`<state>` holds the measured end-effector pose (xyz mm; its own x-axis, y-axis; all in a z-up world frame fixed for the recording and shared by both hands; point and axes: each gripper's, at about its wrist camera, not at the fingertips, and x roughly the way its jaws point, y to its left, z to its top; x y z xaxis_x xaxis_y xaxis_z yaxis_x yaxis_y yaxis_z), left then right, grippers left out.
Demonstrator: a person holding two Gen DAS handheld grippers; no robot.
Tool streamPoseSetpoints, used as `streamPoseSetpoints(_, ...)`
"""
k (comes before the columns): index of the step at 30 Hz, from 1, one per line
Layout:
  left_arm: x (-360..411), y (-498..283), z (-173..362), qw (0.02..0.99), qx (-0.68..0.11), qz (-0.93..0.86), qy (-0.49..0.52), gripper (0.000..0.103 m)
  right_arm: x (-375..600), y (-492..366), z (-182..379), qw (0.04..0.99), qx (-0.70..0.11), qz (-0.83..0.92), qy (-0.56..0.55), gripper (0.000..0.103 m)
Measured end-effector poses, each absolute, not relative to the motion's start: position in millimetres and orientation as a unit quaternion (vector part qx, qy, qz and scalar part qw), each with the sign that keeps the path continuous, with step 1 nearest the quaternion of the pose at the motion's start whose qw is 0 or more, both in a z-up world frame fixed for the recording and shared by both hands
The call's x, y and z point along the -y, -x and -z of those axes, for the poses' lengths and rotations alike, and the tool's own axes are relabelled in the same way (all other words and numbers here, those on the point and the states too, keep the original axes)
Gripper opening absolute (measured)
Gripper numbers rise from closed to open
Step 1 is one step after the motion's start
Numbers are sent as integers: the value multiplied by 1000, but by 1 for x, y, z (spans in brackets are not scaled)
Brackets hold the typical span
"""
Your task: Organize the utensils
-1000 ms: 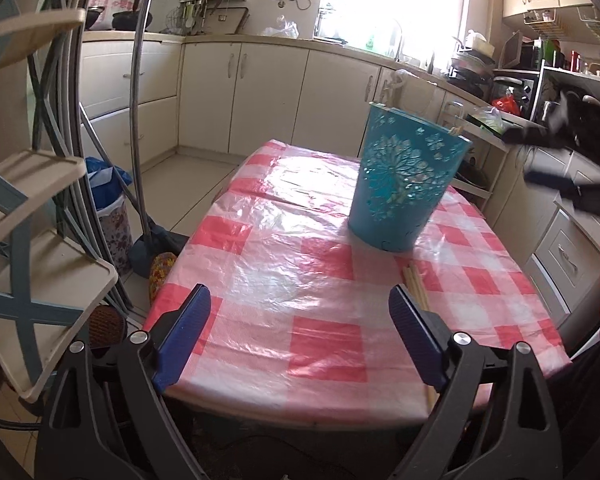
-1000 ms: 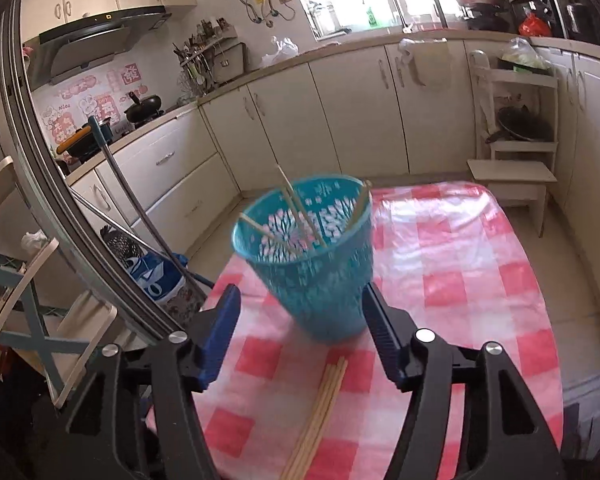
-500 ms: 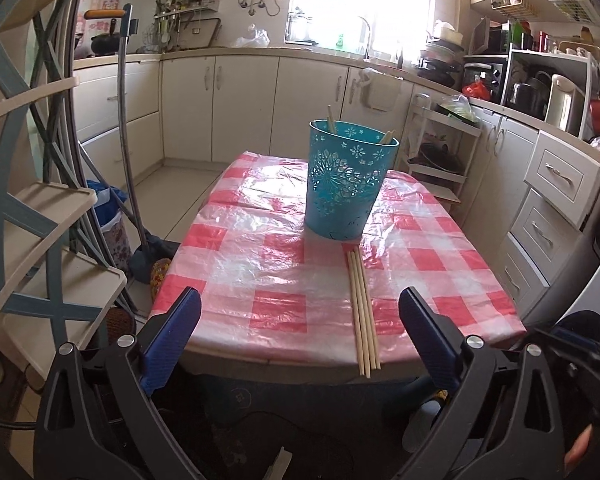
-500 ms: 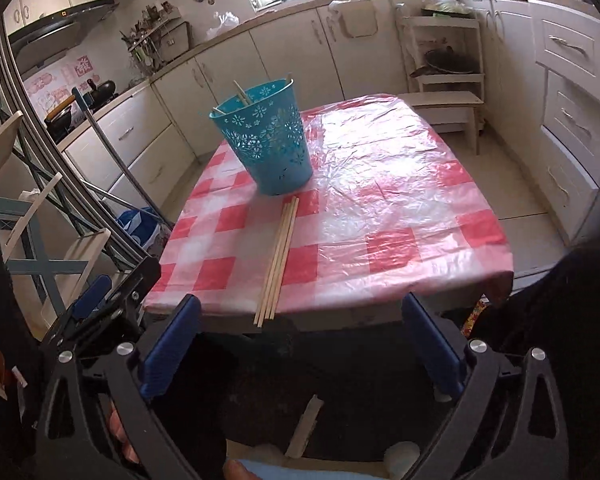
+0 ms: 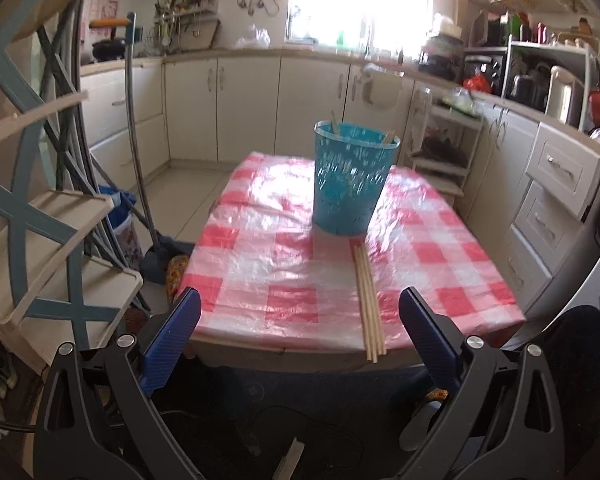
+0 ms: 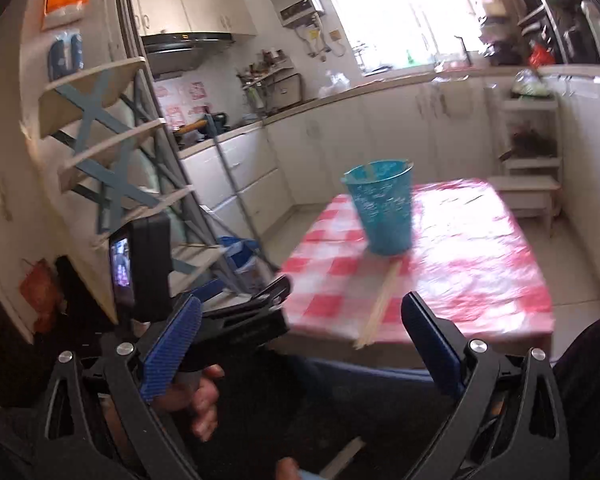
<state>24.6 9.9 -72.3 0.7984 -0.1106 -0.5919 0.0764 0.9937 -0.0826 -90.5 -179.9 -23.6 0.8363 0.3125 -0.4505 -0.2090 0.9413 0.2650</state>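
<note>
A teal perforated bucket stands upright on the red-and-white checked table, with a few wooden chopsticks sticking out of it. A bundle of wooden chopsticks lies on the cloth in front of the bucket, its ends over the near table edge. My left gripper is open and empty, held back from the near edge. My right gripper is open and empty, further back and to the left side. The right wrist view shows the bucket, the chopsticks and the left gripper's body.
A cream and blue shelf rack stands left of the table. A mop handle leans beside it. White cabinets run along the right and back. A white step shelf stands behind the table.
Both grippers have pulled back from the bucket to beyond the near table edge. The right gripper has also swung left, so the left gripper now shows in its view.
</note>
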Motion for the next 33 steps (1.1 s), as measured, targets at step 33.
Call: streamPoseSetpoints(33,67,-195,181,895,-443,11,-49,95,260,-12,169,872,-437,-53,-214,96)
